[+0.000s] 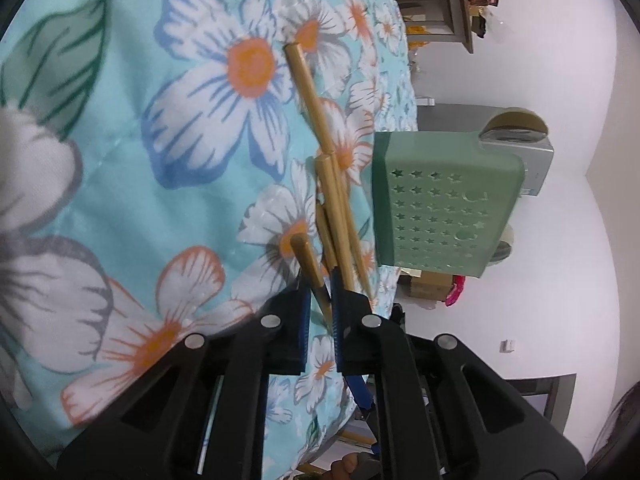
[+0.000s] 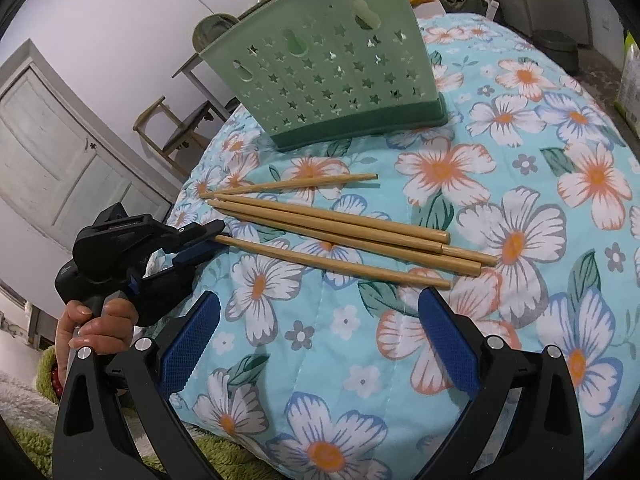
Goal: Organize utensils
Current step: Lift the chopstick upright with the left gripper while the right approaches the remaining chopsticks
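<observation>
**chopstick_newbie:** So where are we at? The left gripper [image 1: 320,300] looks clamped on the nearest chopstick [image 1: 310,268], pinching it right by the thin tip. From the right wrist view that stick [image 2: 332,258] lies at about 12 o'clock from the right gripper [image 2: 320,344], which is spread wide open with nothing in it, hanging over the floral cloth [image 2: 320,380]. The other chopsticks [image 2: 340,224] sit just past it, bunched together and fanning out toward 3 o'clock.

**umi_lurker:** Yep, and the green star-holed holder [image 2: 328,80] is standing further back, around 12 o'clock, well beyond the pile. Looks empty to me, but I can't see down inside.

**chopstick_newbie:** What worries you here?

**umi_lurker:** Mostly that tip grip. Holding a long stick at the very end means the heavy end probably droops or swings once it's lifted. If it pivots in the pads, it could slide out, or sweep into the neighbours and scatter them across the cloth.

**chopstick_newbie:** And the cloth is soft and lumpy, so a loose stick might roll toward the edge at 9 o'clock?

**umi_lurker:** Possible. Also the holder seems light. Poke the rim with a dangling stick instead of dropping it in cleanly and I'd guess it tips. The person's hand [image 2: 92,320] has to tilt the stick upright first.
</observation>
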Tool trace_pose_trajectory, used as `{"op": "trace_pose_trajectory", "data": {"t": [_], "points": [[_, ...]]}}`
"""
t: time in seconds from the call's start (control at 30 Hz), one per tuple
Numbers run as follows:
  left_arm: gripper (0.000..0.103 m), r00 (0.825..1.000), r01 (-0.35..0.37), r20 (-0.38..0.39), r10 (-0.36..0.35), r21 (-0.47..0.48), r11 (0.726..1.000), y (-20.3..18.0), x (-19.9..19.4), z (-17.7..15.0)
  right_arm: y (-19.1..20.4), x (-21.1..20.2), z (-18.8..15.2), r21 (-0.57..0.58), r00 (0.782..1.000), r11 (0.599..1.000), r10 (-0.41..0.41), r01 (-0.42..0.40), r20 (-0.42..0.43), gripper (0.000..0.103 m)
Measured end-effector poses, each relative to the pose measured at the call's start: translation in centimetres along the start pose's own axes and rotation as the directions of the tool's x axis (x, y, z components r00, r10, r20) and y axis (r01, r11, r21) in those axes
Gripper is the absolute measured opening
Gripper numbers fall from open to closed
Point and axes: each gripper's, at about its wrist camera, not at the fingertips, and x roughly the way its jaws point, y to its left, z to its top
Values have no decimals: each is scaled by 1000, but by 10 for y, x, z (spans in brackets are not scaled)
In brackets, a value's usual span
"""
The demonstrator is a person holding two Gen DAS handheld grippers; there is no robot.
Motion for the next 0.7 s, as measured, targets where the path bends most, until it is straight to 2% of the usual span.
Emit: {"op": "trace_pose_trajectory", "data": {"t": [0.33, 0.5, 0.7], "points": [[5, 992, 69, 98, -78, 91, 993, -18, -44, 14, 14, -24, 4, -64, 994, 997, 51, -45, 95, 96], [5, 980, 76, 171, -106, 172, 982, -31, -74, 24, 16, -31, 12, -58, 989, 996, 73, -66, 126, 96], [5, 965, 91, 227, -133, 187, 978, -32, -97, 38, 10, -31, 29, -28, 984, 997, 74, -70, 160, 94]]}}
